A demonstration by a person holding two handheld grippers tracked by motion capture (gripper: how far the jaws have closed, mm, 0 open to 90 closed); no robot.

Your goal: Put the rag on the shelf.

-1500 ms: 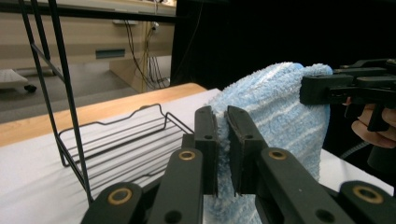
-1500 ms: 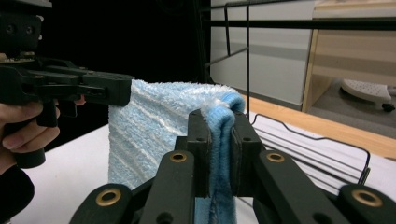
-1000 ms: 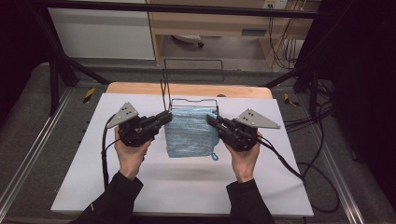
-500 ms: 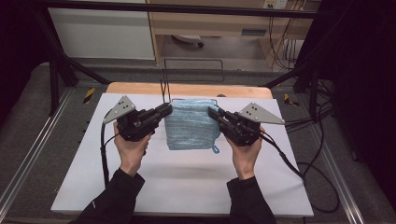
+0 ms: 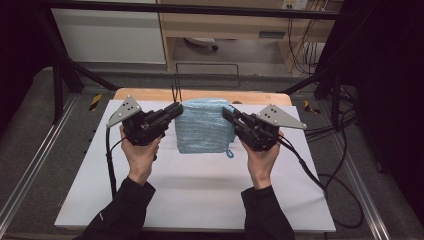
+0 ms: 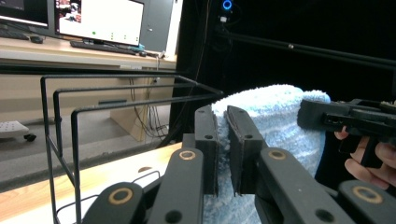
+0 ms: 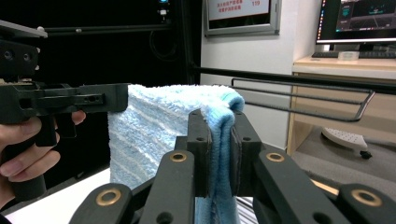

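A light blue striped towel (image 5: 202,127) hangs folded between my two grippers above the white mat (image 5: 200,190). My left gripper (image 5: 177,109) is shut on the towel's upper left corner; in the left gripper view its jaws (image 6: 222,114) pinch the cloth (image 6: 275,112). My right gripper (image 5: 226,112) is shut on the upper right corner, and the right gripper view shows the towel's edge (image 7: 154,121) squeezed between its jaws (image 7: 219,119). The top hem runs level from one gripper to the other. A small loop dangles at the towel's lower right corner (image 5: 229,153).
A black wire rack (image 6: 60,121) stands just beyond the towel at the table's far edge (image 5: 150,94). Cables (image 5: 320,175) trail off the right side of the mat. Desks with monitors stand in the background.
Both grippers and the towel have shifted slightly up and toward the far edge. Both grips are unchanged.
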